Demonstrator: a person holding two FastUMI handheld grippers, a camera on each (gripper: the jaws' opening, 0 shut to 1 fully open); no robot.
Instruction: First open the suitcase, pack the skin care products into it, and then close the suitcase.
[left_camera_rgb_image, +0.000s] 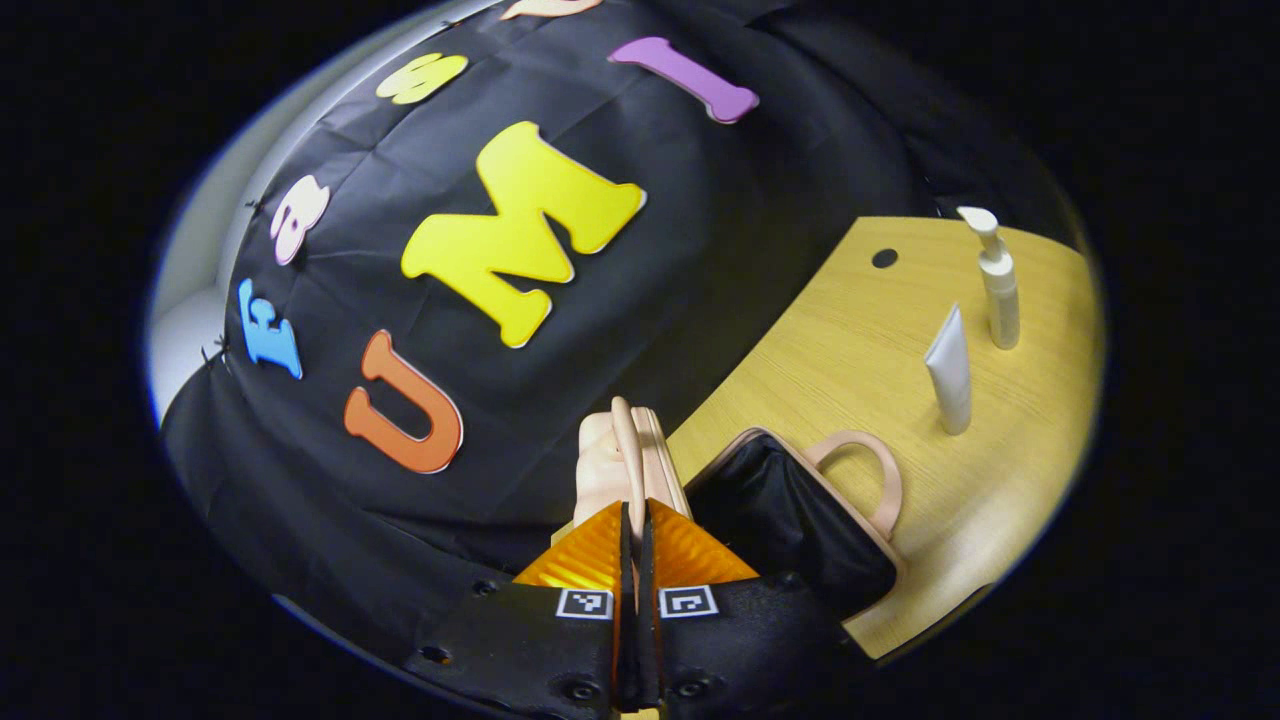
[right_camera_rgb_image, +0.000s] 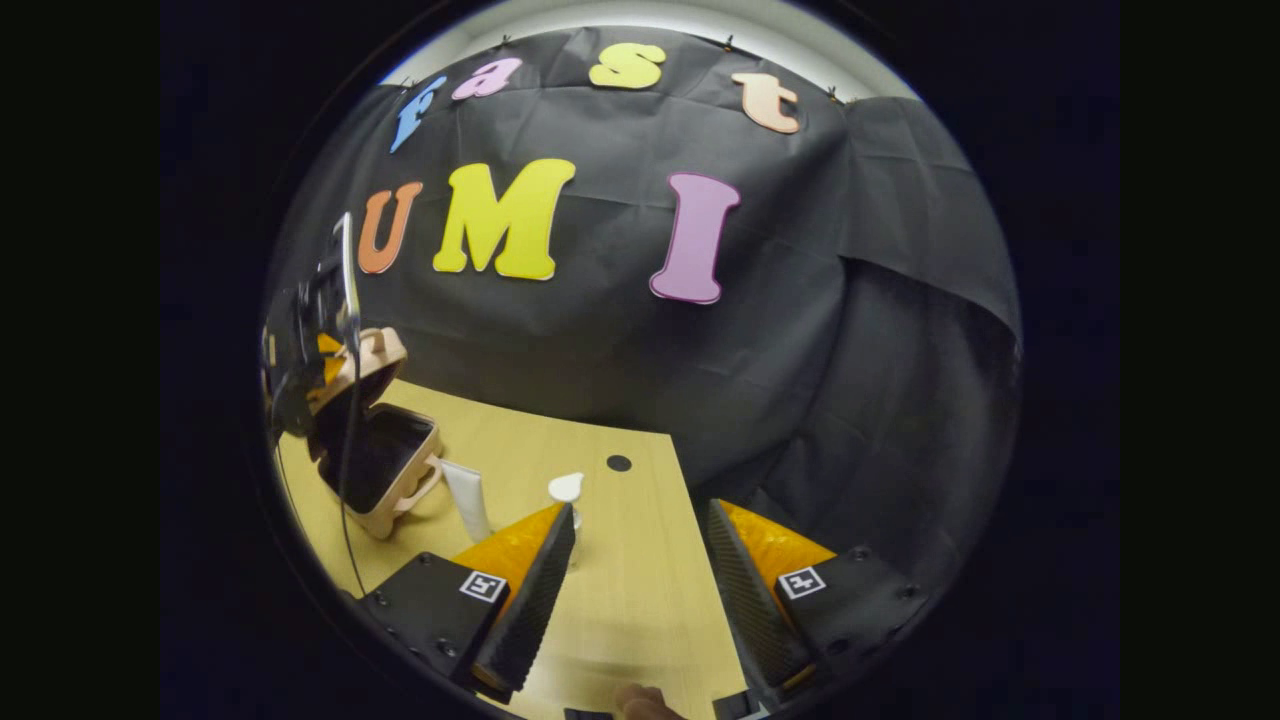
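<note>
The left gripper (left_camera_rgb_image: 634, 540) is clenched on the handle of the suitcase lid (left_camera_rgb_image: 628, 462), both fingers pressed thin against it, and it holds the lid lifted, about upright. The right gripper (right_camera_rgb_image: 640, 560) is released, its fingers spread wide over the table (right_camera_rgb_image: 640, 600), holding nothing.

The step in hand, as I judge it, is finishing the opening. To do it well, the left gripper should carry the lid back in an arc around the hinge, not pull straight up, so the lower half (left_camera_rgb_image: 800, 520) is not dragged along the wood. It should let go only when the lid rests by itself.

Just beyond, the suitcase stands open near the left edge of the table, its dark lining empty.

Farther on stand the skin care products, well apart from the case: one white tube (left_camera_rgb_image: 951, 370) upright on its cap, and one pump bottle (left_camera_rgb_image: 998, 285) behind it. So I count one suitcase, two products, two handles. In the right gripper view the bottle is partly hidden by a finger, so perhaps something small stands behind it.
</note>
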